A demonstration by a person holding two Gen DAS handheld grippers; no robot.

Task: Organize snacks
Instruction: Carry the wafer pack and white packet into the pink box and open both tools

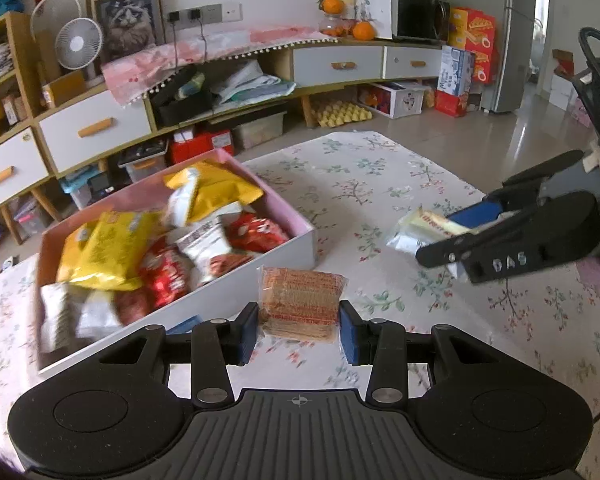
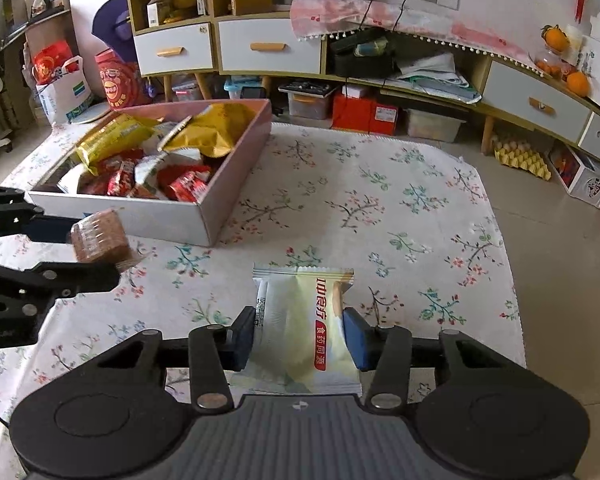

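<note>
So both grippers are loaded: left gripper (image 1: 299, 330) jaws clamped on the clear-wrapped brown cracker stack (image 1: 300, 304), right gripper (image 2: 299, 338) jaws clamped on the pale green-and-white foil snack packet (image 2: 306, 328). Next, I'd guess, carry both over the pink open cardboard box (image 1: 288, 200) and release.

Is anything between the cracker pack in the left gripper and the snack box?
Nothing visible. The cracker pack, held in the left gripper, sits just beside the box, with only bare tablecloth around.

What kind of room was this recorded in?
Most likely a home living room: a long sideboard with drawers, a microwave beside oranges, and a flowered tablecloth under a snack box.
</note>
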